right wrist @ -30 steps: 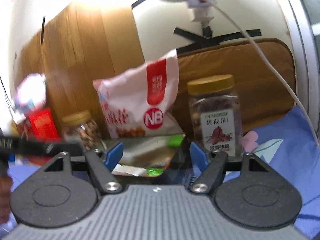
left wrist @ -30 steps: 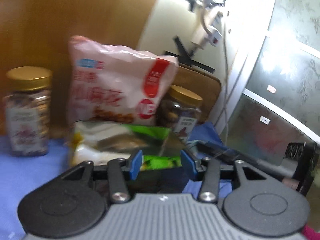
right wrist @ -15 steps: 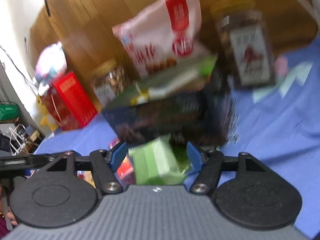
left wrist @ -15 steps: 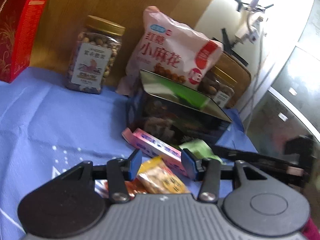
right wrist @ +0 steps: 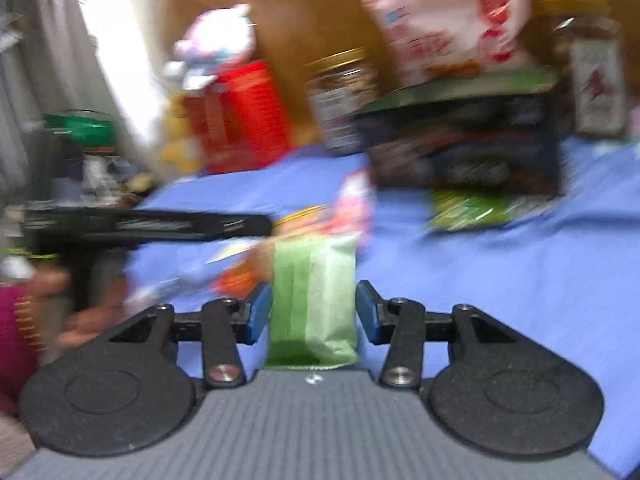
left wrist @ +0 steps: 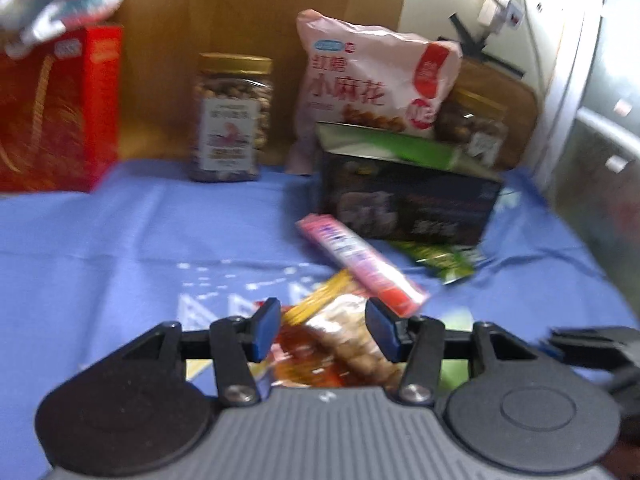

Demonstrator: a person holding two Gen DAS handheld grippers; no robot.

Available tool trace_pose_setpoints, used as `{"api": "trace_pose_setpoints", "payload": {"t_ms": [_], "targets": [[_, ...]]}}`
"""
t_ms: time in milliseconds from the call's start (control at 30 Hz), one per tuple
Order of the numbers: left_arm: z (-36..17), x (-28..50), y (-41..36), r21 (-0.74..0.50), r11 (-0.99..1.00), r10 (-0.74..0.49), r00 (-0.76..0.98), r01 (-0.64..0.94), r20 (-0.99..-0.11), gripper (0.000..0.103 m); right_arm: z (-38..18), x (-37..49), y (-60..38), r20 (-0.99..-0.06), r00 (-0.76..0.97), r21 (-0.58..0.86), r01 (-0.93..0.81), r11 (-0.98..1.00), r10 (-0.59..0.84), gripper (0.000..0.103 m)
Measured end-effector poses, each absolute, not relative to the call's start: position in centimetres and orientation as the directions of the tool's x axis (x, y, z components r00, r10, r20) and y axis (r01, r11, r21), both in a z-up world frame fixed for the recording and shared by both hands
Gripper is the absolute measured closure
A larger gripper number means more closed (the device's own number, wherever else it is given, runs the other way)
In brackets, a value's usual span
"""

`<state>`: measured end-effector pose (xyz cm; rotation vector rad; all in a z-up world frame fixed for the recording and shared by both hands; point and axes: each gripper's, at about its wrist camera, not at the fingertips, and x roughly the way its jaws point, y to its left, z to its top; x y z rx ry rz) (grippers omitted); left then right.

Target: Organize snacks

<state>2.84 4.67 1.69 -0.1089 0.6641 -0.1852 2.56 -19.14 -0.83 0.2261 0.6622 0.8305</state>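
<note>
1. Landmark for us is the dark open-top snack box on the blue cloth.
2. Our left gripper has its jaws parted and just widening around an orange-yellow snack packet near the box; not pinched.
3. Our right gripper, jaws just narrowing, straddles a pale green wrapped packet near the box; contact is too blurry to call.

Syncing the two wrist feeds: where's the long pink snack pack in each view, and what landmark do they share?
Left wrist: the long pink snack pack lies slantwise on the blue cloth, centre-right, just ahead of the dark box.
Right wrist: blurred, it shows at centre, left of the dark box.
Shared landmark: the pink bag with the red stripe standing behind that box.
</note>
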Motion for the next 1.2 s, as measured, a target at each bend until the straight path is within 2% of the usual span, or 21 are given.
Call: {"api": "trace_pose_setpoints", "payload": {"t_ms": [100, 167, 433, 600, 1000, 1200], "targets": [[1.3, 2.5, 4.7, -0.120, 0.988, -0.147, 0.772, 0.093, -0.619, 0.055, -1.8, 1.8, -18.5, -0.487, 0.477, 0.419, -0.607, 0.675, 0.732, 0.045], [0.8, 2.6, 4.9, -0.106, 0.992, -0.120, 0.762, 0.067, -0.637, 0.055, -1.4, 1.6, -18.3, -0.476, 0.488, 0.406, -0.616, 0.676, 0.731, 0.039], [-0.1, 2.7, 5.5, -0.106, 0.994, -0.092, 0.757, 0.030, -0.647, 0.045, -1.7, 1.8, -18.8, -0.466, 0.488, 0.442, -0.594, 0.672, 0.738, 0.036], [-0.2, 2.7, 5.6, -0.105, 0.994, -0.091, 0.761, 0.030, -0.642, 0.044, -1.8, 1.8, -18.9, -0.455, 0.484, 0.458, -0.593, 0.663, 0.747, 0.031], [-0.5, 2.6, 6.0, -0.123, 0.992, -0.101, 0.768, 0.029, -0.633, 0.040, -1.8, 1.5, -18.7, -0.457, 0.496, 0.444, -0.592, 0.673, 0.738, 0.028], [-0.9, 1.8, 7.0, -0.181, 0.982, -0.146, 0.783, 0.044, -0.605, 0.042, -1.8, 1.4, -18.5, -0.461, 0.504, 0.424, -0.598, 0.680, 0.731, 0.025]]}}
